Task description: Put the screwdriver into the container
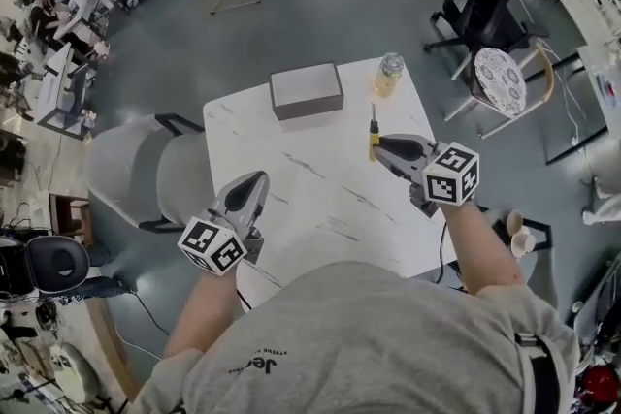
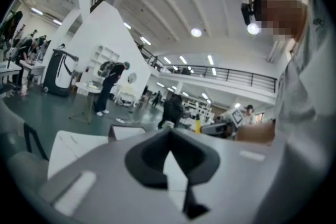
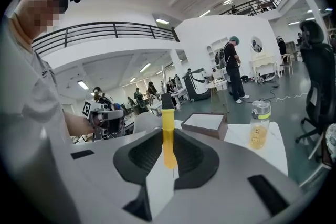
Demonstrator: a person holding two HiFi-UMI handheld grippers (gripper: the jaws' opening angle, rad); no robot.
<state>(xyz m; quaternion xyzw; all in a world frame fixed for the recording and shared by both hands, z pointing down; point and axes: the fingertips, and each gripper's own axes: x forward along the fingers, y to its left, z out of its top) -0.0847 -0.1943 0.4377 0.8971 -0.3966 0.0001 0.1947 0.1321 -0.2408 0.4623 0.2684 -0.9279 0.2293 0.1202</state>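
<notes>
Right now the screwdriver [image 3: 168,134] stands upright between the jaws of the right gripper [image 1: 383,148], which are clamped on its yellow handle. It looks light and stiff, though I'd guess the smooth plastic could swivel in a two-point pinch. The thick handle seems a better place to hold than the thin shaft. The container [image 1: 307,90], a shallow box, sits ahead of that gripper on the tabletop [image 1: 320,199], with a bottle [image 1: 388,75] off to the gripper's right. The left gripper [image 1: 256,181] is closed and empty.
</notes>
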